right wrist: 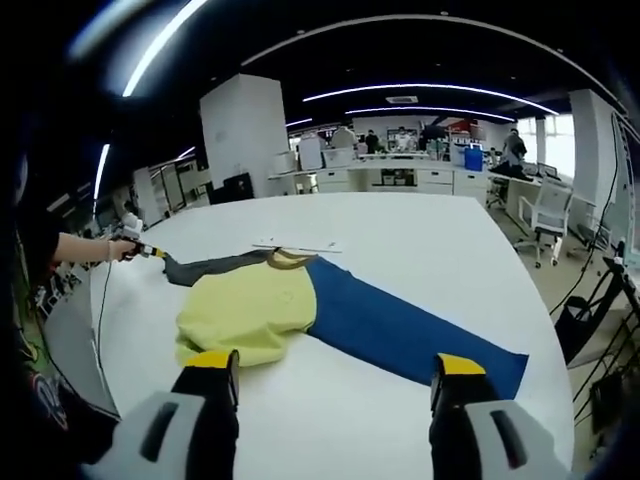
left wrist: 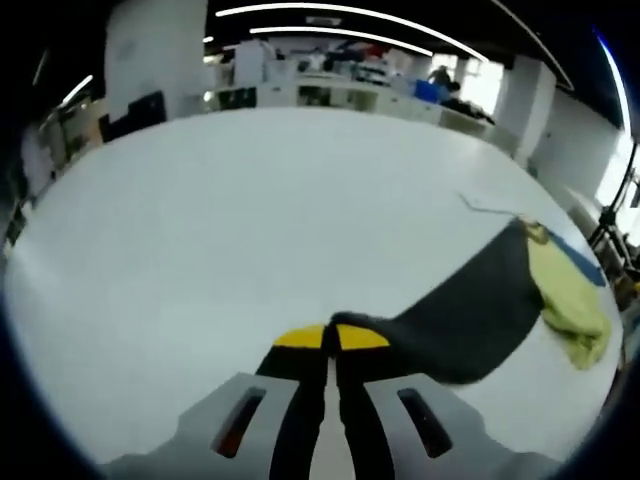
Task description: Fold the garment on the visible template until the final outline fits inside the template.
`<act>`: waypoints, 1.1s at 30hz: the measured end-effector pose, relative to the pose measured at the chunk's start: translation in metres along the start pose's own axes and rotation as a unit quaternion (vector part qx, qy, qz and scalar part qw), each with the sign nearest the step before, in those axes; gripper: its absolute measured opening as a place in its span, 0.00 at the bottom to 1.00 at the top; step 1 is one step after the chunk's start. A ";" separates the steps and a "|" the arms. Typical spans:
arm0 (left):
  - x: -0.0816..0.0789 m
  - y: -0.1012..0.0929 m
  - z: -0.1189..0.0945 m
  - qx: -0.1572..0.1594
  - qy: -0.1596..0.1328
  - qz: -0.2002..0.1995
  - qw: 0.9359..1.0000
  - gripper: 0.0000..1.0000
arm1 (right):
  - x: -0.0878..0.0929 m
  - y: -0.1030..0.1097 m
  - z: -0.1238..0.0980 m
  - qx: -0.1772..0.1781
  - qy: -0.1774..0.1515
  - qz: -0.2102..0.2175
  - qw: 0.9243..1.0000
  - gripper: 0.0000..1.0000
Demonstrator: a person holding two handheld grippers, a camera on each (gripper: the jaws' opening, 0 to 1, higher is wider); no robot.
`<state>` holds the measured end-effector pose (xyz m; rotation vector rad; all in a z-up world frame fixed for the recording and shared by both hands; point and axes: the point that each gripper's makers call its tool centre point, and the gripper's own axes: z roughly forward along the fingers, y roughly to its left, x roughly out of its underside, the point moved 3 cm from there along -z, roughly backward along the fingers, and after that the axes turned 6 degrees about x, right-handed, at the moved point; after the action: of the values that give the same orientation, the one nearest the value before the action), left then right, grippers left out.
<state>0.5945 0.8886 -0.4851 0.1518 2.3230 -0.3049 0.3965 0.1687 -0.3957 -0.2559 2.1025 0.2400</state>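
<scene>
In the left gripper view, the left gripper (left wrist: 331,338) rises from the bottom middle of the frame with its yellow-tipped jaws pressed together on the end of a dark grey sleeve (left wrist: 470,325). The sleeve stretches from the jaws toward the right edge, where it joins the yellow body of the garment (left wrist: 570,300), bunched on the white table (left wrist: 230,230). A strip of blue shows just behind the yellow cloth.

In the right gripper view, the right gripper (right wrist: 335,375) is at the bottom with its jaws spread wide and nothing between them. The garment lies in the middle of the frame, its yellow body folded left of centre. A blue sleeve (right wrist: 410,330) runs flat toward the lower right. At the left, the left gripper pinches the grey sleeve's tip, with a hand (right wrist: 122,246) holding it.
</scene>
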 end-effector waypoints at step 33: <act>0.022 0.010 -0.005 -0.011 0.052 0.010 0.999 0.00 | -0.004 0.000 0.007 0.005 0.000 -0.002 1.000 0.78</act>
<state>0.5774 0.9003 -0.4996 0.1845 2.4254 -0.2677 0.4047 0.1707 -0.3957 -0.2535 2.1018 0.2270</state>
